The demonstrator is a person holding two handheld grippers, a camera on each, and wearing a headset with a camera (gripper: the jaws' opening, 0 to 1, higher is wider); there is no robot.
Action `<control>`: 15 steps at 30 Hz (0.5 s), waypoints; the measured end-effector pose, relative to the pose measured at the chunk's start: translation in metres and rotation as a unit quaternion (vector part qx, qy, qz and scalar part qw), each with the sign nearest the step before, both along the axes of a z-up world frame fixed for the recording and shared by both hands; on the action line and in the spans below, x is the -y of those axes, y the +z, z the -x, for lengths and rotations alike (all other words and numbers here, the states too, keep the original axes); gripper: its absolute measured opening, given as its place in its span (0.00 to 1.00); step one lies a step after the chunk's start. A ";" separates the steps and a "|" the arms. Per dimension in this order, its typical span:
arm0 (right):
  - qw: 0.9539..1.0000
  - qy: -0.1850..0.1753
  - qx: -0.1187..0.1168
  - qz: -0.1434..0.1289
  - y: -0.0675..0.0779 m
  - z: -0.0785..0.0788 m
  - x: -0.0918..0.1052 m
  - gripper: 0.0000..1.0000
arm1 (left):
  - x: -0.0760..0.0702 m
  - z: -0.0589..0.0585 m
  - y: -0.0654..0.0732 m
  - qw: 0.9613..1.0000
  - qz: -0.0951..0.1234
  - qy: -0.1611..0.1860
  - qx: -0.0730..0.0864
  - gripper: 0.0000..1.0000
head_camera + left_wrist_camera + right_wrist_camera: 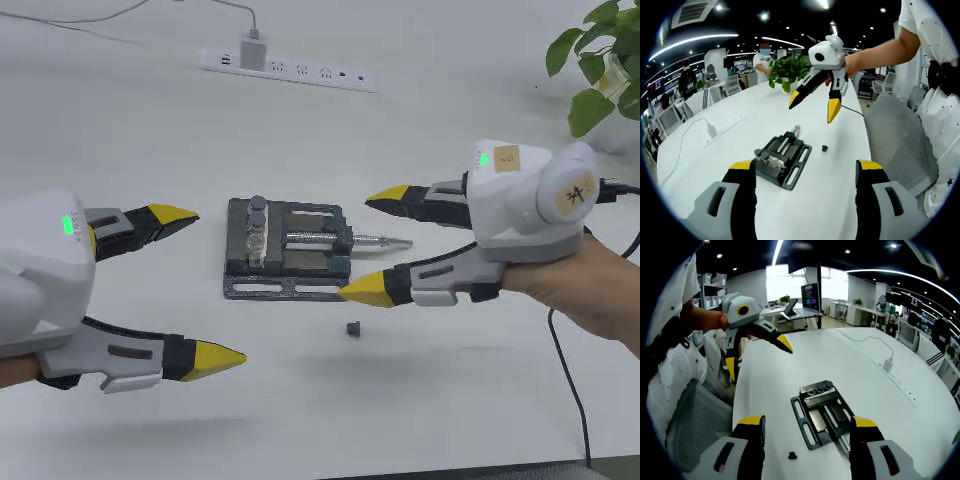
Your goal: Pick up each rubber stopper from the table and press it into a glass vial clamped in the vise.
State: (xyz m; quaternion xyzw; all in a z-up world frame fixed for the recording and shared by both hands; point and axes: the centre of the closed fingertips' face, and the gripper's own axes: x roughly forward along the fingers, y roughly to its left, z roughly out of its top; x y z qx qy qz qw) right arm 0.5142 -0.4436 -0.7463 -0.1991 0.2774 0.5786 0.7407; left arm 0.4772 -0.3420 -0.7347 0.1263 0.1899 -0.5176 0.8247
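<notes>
White surface (pixel 120 130) in an open office (pixel 850 295) carries vise (pixel 290 262) and stopper (pixel 353 328); vials (pixel 257 240) blur; left tool (pixel 219 285) and right tool (pixel 355 247) gape empty.

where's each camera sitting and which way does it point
Head view: on the person's head, looking down at the dark metal vise on the white table; left gripper, right gripper, a hand show.
Left gripper view: rides the left gripper, faces over the vise at the right gripper and arm; own jaws below.
Right gripper view: rides the right gripper, faces over the vise at the left gripper; own jaws below.
All share the vise and small black rubber stopper.
</notes>
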 end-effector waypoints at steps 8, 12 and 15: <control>1.000 0.004 0.003 -0.004 -0.011 0.010 0.026 0.74 | 0.015 -0.001 -0.007 1.000 -0.016 -0.026 0.000 0.79; 1.000 0.004 0.004 -0.002 -0.016 0.013 0.037 0.77 | 0.024 -0.001 -0.009 0.999 -0.022 -0.041 0.001 0.77; 1.000 0.005 0.004 -0.006 -0.018 0.016 0.042 0.78 | 0.033 -0.003 -0.014 0.998 -0.027 -0.051 -0.001 0.73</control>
